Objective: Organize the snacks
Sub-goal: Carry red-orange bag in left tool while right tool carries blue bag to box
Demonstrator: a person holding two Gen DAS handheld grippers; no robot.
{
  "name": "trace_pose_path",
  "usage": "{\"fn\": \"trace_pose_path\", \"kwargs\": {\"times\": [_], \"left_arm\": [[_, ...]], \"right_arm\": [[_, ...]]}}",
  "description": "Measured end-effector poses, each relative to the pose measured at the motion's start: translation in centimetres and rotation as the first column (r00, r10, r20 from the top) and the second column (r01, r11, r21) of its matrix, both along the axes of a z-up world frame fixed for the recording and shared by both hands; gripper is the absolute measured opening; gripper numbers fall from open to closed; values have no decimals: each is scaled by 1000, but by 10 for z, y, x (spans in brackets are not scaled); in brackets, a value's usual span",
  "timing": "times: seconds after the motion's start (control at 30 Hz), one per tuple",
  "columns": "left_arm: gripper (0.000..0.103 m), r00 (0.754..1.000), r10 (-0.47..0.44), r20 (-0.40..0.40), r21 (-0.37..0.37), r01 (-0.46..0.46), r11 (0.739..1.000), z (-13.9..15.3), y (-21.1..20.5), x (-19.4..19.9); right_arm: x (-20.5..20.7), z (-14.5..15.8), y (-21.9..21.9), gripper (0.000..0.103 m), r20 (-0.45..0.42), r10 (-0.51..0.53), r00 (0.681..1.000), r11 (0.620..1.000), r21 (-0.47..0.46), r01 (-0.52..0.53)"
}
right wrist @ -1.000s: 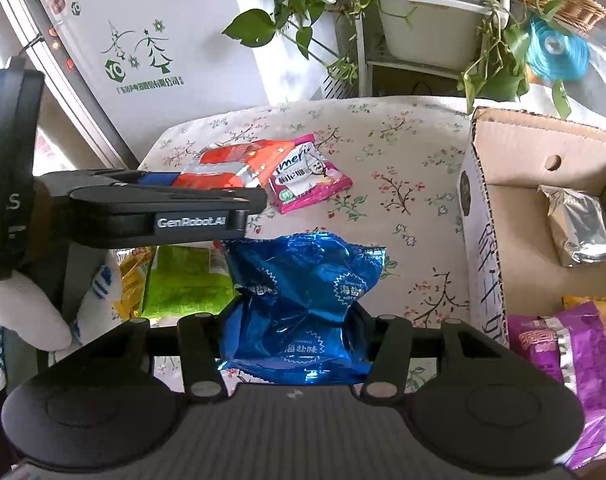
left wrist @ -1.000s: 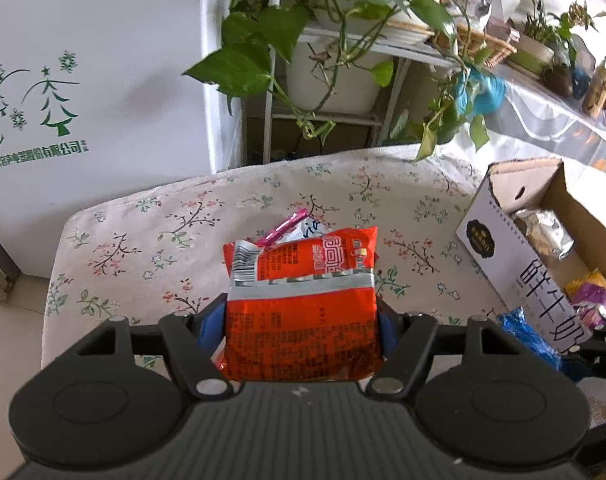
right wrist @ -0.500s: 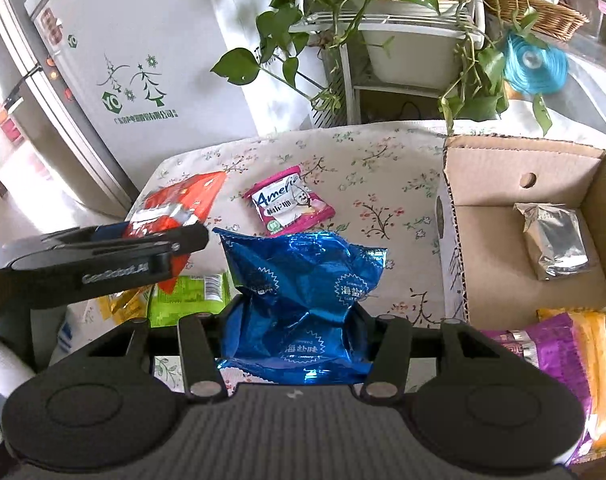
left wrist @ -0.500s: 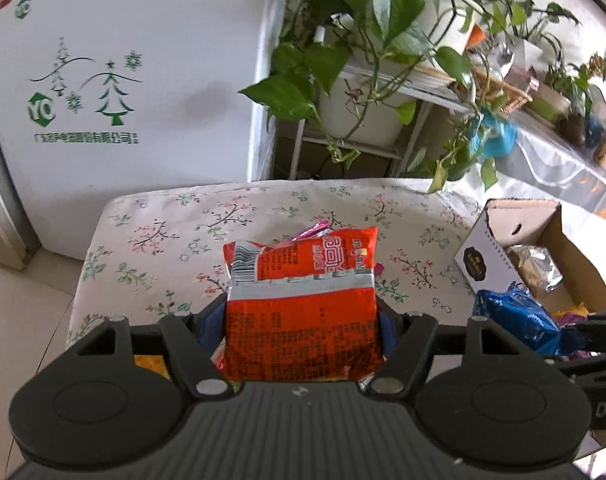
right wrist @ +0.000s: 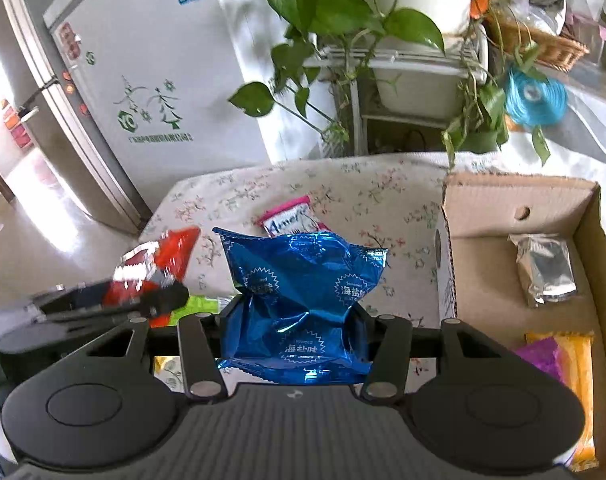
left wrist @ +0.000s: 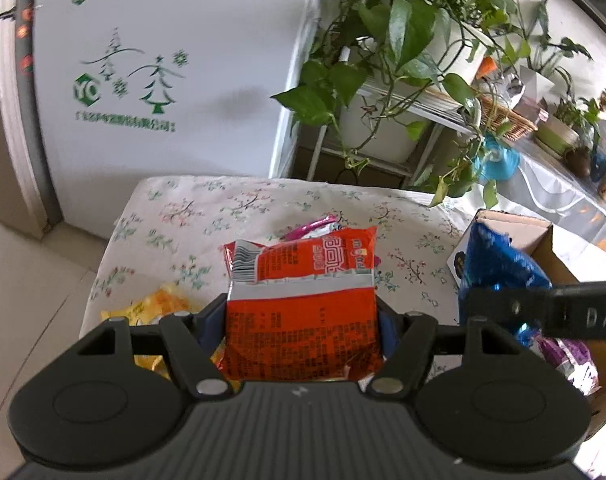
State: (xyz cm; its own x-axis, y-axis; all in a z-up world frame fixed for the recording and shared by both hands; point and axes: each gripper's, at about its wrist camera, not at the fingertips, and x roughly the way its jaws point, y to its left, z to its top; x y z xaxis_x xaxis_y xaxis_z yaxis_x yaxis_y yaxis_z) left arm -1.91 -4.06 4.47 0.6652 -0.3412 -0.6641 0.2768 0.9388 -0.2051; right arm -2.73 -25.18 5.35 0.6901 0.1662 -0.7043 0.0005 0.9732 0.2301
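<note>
Orange-red foil fills the left wrist view: the left gripper [left wrist: 303, 320] is clamped on an orange-red snack packet [left wrist: 303, 300], held clear above the floral tablecloth [left wrist: 207, 216]. A yellow packet [left wrist: 163, 304] and a pink packet [left wrist: 315, 226] lie on the cloth beneath and beyond it. At the right edge, the blue foil bag [left wrist: 499, 268] hangs in front of the cardboard box [left wrist: 543, 248]. In the right wrist view, the right gripper [right wrist: 295, 320] pinches the crumpled blue foil bag [right wrist: 303, 292] at its waist, jaws pressed in on it, just left of the open cardboard box [right wrist: 483, 216]. The box holds a silver foil pouch [right wrist: 543, 270] near the back, plus a purple packet [right wrist: 539, 354] and an orange packet [right wrist: 575, 364] at the front. Judged step: both packets are lifted and in transit to the box. The next move calls for carrying each over the near box wall, lowering onto the bare cardboard floor, then releasing, one gripper at a time to avoid collision.
</note>
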Motion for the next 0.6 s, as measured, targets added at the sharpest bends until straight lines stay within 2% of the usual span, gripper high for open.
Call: {"fn": "trace_pose_path", "kwargs": {"times": [0.37, 0.6], "left_arm": [[70, 1000, -21, -5, 12, 21, 1000, 12, -21, -25], [70, 997, -72, 19, 12, 72, 997, 26, -48, -34]], "right_arm": [[-6, 20, -5, 58, 60, 25, 998, 1000, -2, -25], [-15, 35, -29, 58, 111, -20, 994, 1000, 20, 18]]}}
